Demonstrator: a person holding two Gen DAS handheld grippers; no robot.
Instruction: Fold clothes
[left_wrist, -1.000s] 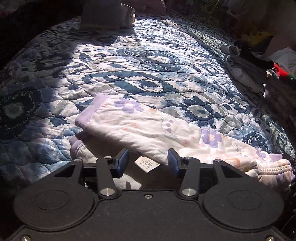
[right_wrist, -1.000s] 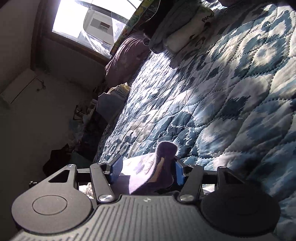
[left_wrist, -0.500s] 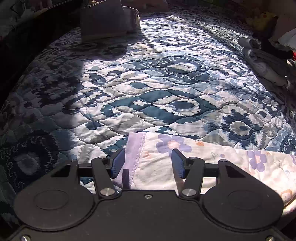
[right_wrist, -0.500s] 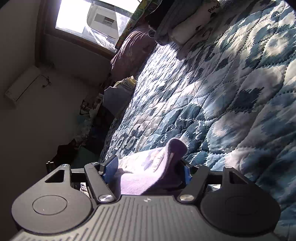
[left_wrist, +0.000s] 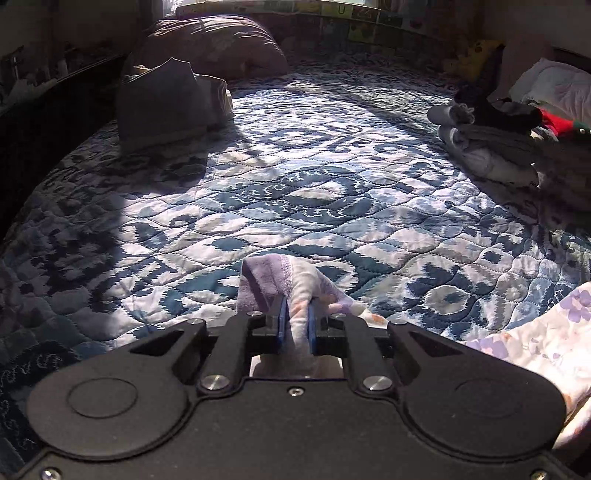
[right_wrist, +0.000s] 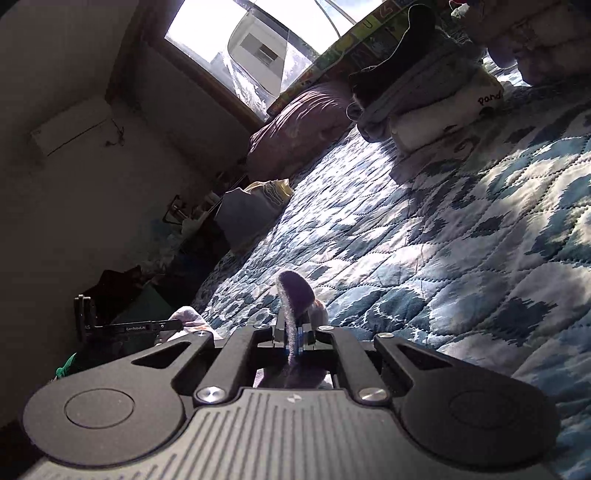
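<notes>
While both grippers sit low over the near edge of the bed (left_wrist: 332, 173), each one is clamped on a part of the same floral garment (left_wrist: 303, 291). The left gripper (left_wrist: 295, 325) points level across the quilt toward the headboard end, and its blue-padded fingers (left_wrist: 281, 321) are drawn close together on a bunched fold of white cloth with a lilac hem, which stands up between them. More of the garment, white with purple flowers, spreads over the quilt at the near right edge of the bed in the left wrist view. The right gripper (right_wrist: 293, 338) is rolled steeply to one side, so that the quilt slants up across its view and the window (right_wrist: 251, 48) appears at the top; its fingers are pressed almost shut on a thin purple hem that pokes up past the tips. A stack of folded clothes (left_wrist: 491, 140) rests toward the far right edge of the bed, a grey folded piece (left_wrist: 162, 99) lies by the far left edge, and a brownish pillow (left_wrist: 218, 48) lies at the head end.
</notes>
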